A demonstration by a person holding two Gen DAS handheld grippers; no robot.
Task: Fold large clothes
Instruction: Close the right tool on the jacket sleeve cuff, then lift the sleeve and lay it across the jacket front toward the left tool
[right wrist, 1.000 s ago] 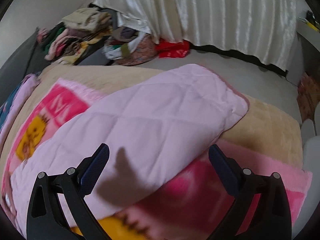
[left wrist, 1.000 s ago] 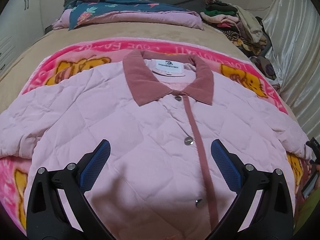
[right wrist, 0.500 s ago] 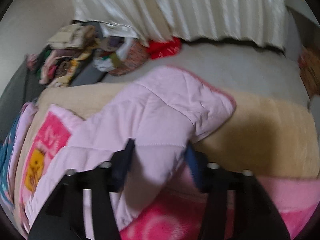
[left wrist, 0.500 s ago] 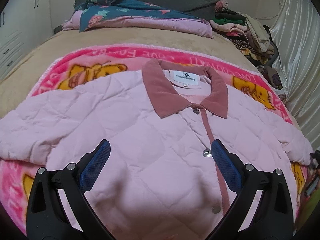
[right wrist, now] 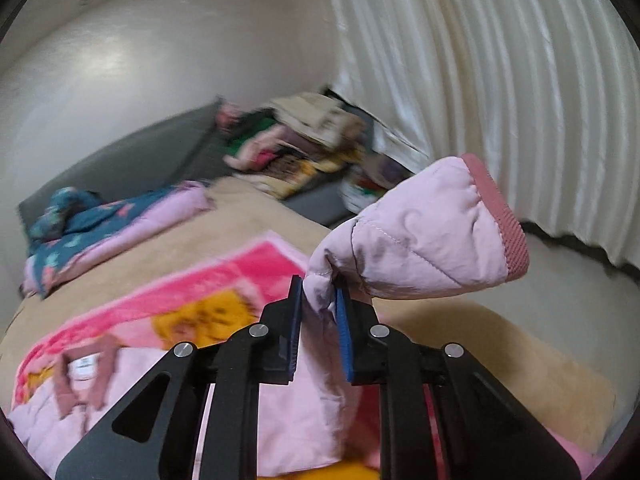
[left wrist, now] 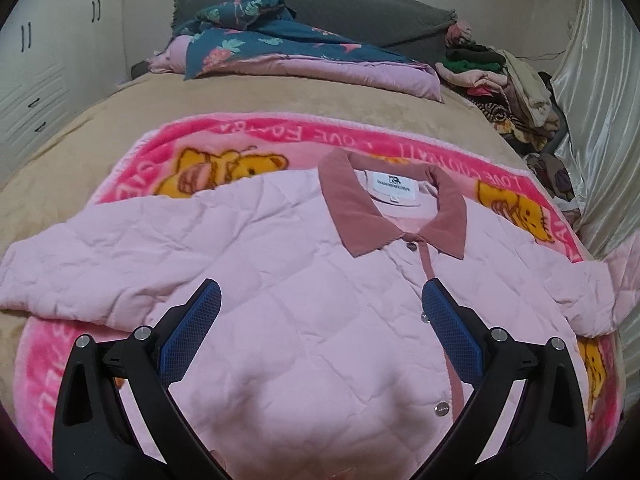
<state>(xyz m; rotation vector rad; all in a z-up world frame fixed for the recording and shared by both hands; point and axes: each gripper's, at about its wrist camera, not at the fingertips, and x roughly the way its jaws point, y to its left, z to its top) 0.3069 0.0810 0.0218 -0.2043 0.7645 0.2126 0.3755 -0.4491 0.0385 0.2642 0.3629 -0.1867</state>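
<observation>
A pale pink quilted jacket [left wrist: 304, 280] with a dusty rose collar [left wrist: 352, 204] lies face up, buttoned, on a pink cartoon blanket [left wrist: 248, 140]. My left gripper [left wrist: 320, 300] is open and empty, hovering over the jacket's chest. My right gripper [right wrist: 318, 296] is shut on the jacket's right sleeve [right wrist: 432, 240] and holds it lifted off the bed, the ribbed cuff [right wrist: 504, 220] sticking up to the right. The jacket's body and collar show at the lower left of the right wrist view [right wrist: 80, 392]. Its other sleeve [left wrist: 80, 264] lies flat at left.
The blanket lies on a tan bed cover [left wrist: 168, 108]. A folded floral quilt [left wrist: 280, 48] lies at the head of the bed. A pile of clothes [left wrist: 504, 80] sits at the far right corner. White curtains [right wrist: 500, 80] hang to the right.
My right gripper closed on the right sleeve and lifted it off the bed, swinging toward the head of the bed. My left gripper shifted left over the jacket, still open.
</observation>
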